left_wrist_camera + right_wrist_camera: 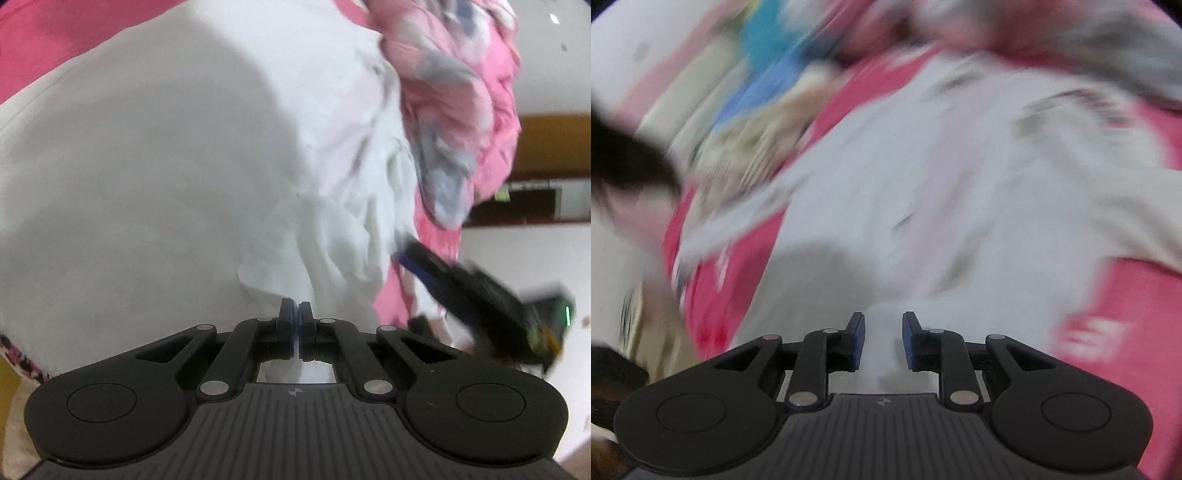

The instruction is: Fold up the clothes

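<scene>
A white garment fills most of the left wrist view, lying on a pink sheet. My left gripper is shut on a bunched fold of this white garment. In the right wrist view, blurred by motion, the white garment spreads over the pink sheet. My right gripper is open, with white cloth between its fingers but not pinched. The right gripper also shows in the left wrist view at the right, blurred, next to the garment's edge.
A crumpled pink and grey garment lies beyond the white one at the upper right. In the right wrist view a blurred pile of blue, beige and pink clothes lies at the upper left. A white wall and brown furniture stand at the right.
</scene>
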